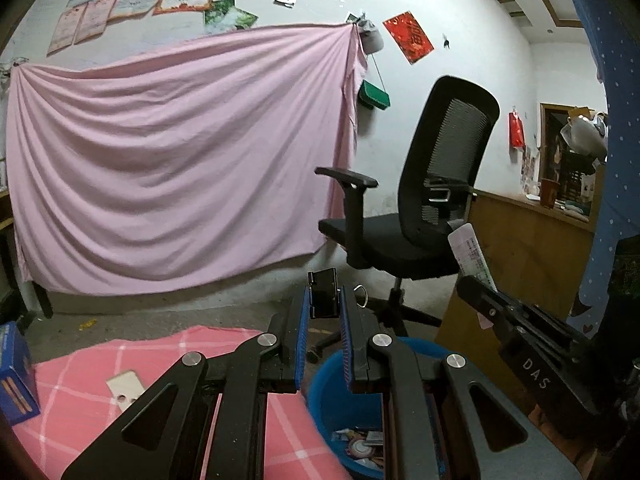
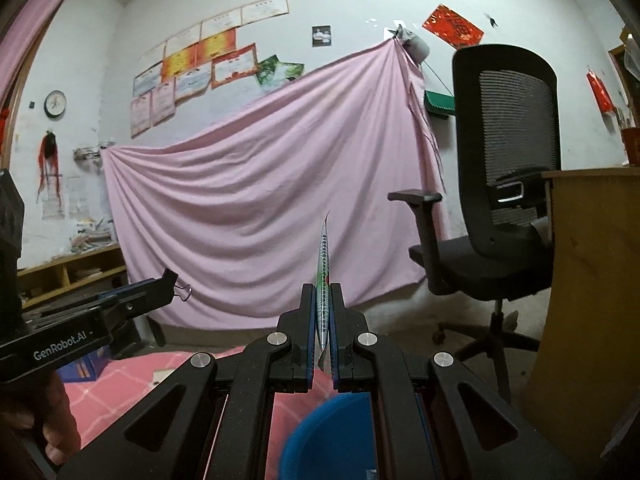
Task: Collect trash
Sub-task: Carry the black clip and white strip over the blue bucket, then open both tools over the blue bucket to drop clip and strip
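Observation:
My left gripper (image 1: 324, 300) is shut on a black binder clip (image 1: 323, 294) and holds it up above the blue bin (image 1: 320, 392), which has several scraps of trash inside. My right gripper (image 2: 323, 300) is shut on a flat printed wrapper (image 2: 323, 264), seen edge-on, above the blue bin's rim (image 2: 320, 432). The right gripper also shows in the left wrist view (image 1: 476, 280), holding the wrapper (image 1: 468, 252). The left gripper with the clip (image 2: 170, 280) shows at the left of the right wrist view.
A pink checked cloth (image 1: 80, 380) covers the table, with a white card (image 1: 124, 388) and a blue box (image 1: 14, 376) on it. A black office chair (image 1: 420, 200) and a wooden desk (image 1: 520, 248) stand to the right. A pink sheet (image 1: 180, 160) hangs on the wall.

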Motion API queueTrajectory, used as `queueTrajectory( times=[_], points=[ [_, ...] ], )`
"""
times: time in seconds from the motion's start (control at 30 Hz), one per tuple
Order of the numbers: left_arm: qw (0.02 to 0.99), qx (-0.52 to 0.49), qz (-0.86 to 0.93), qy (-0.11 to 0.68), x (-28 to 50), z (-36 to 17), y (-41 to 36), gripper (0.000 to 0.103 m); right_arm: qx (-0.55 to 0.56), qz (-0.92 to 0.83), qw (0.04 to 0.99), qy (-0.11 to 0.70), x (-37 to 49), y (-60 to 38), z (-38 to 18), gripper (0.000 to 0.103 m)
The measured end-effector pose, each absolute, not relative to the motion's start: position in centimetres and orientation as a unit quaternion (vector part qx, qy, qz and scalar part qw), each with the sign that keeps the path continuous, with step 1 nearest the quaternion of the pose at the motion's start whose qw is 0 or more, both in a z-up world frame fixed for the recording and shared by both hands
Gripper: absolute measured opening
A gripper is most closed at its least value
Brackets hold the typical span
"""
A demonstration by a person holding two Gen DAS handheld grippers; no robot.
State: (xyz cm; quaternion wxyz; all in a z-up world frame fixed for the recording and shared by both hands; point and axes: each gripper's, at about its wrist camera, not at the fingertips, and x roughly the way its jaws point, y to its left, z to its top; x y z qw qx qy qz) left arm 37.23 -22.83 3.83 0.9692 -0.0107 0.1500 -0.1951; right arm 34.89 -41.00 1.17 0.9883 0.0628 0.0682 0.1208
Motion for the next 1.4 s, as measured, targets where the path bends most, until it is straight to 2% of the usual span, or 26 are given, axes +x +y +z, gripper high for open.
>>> queueTrajectory(
  times=[0.7, 1.4],
  points=[
    [0.934, -0.02, -0.218, 0.282, 42.3, 0.4, -26.7, 0.012, 0.088, 0.082, 0.976, 0.184, 37.4, -44.4, -2.1, 0.004],
    [0.921, 0.011, -0.211, 0.326, 43.6, -1.2, -28.0, 0.012, 0.112, 0.068, 0.963, 0.237, 38.6, -46.1, -3.8, 0.006]
  ],
)
